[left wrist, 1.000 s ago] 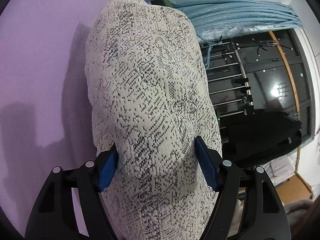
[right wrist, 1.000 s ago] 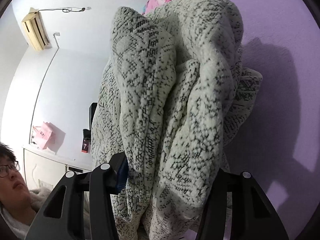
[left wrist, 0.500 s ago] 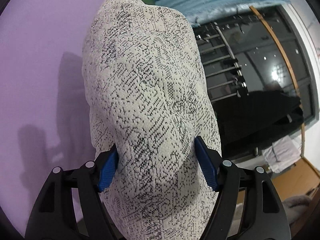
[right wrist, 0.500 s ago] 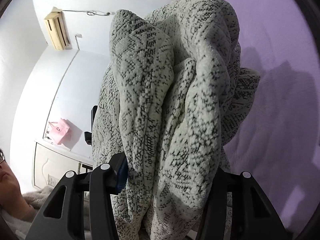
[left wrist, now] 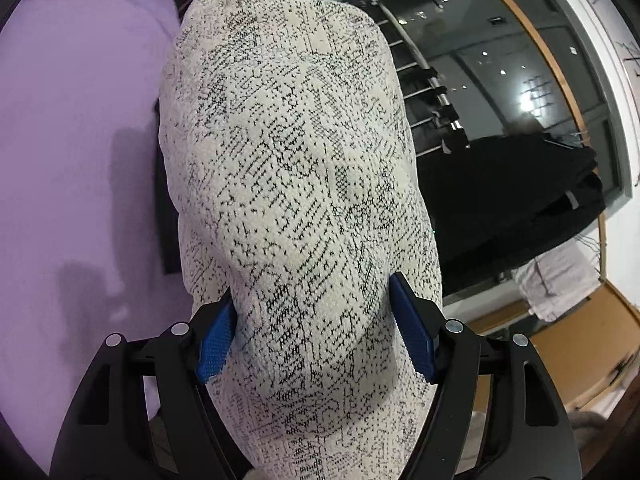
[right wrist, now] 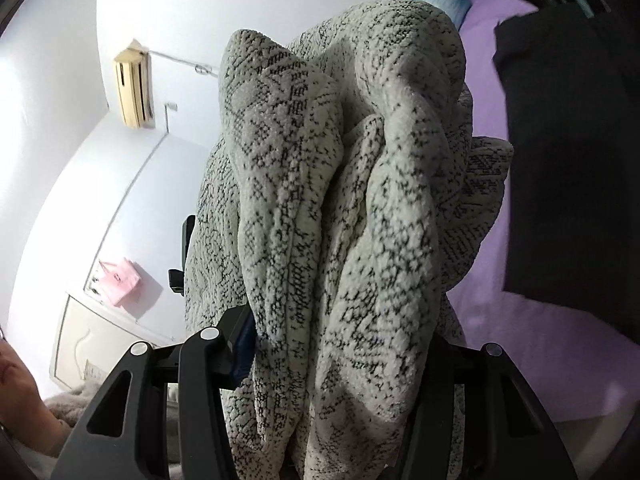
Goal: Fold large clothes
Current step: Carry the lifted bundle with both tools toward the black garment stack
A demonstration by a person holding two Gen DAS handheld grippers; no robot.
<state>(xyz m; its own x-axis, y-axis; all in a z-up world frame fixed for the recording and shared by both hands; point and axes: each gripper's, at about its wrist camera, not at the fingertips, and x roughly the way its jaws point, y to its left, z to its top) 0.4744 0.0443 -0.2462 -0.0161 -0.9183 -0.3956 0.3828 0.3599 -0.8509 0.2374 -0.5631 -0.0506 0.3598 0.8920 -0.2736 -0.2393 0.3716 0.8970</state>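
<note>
A large white knit garment with a black speckled pattern point(left wrist: 288, 184) fills the left wrist view. My left gripper point(left wrist: 316, 340) is shut on a thick bunch of it, blue pads pressing on both sides. The same garment point(right wrist: 340, 216) hangs in bunched folds in the right wrist view. My right gripper point(right wrist: 336, 344) is shut on it, with only the left blue pad point(right wrist: 244, 344) showing. Both grippers hold the garment up in the air above the purple bed point(left wrist: 72, 140).
The purple bed sheet point(right wrist: 532, 344) lies at the right of the right wrist view. A dark window with a drying rack point(left wrist: 500, 120) is behind. A black cloth point(right wrist: 568, 160) hangs at the right. A person's face point(right wrist: 12, 372) is at lower left.
Both grippers have lifted and swung with the garment. The views have turned from the purple bed toward the window and the wall. Both grips are unchanged.
</note>
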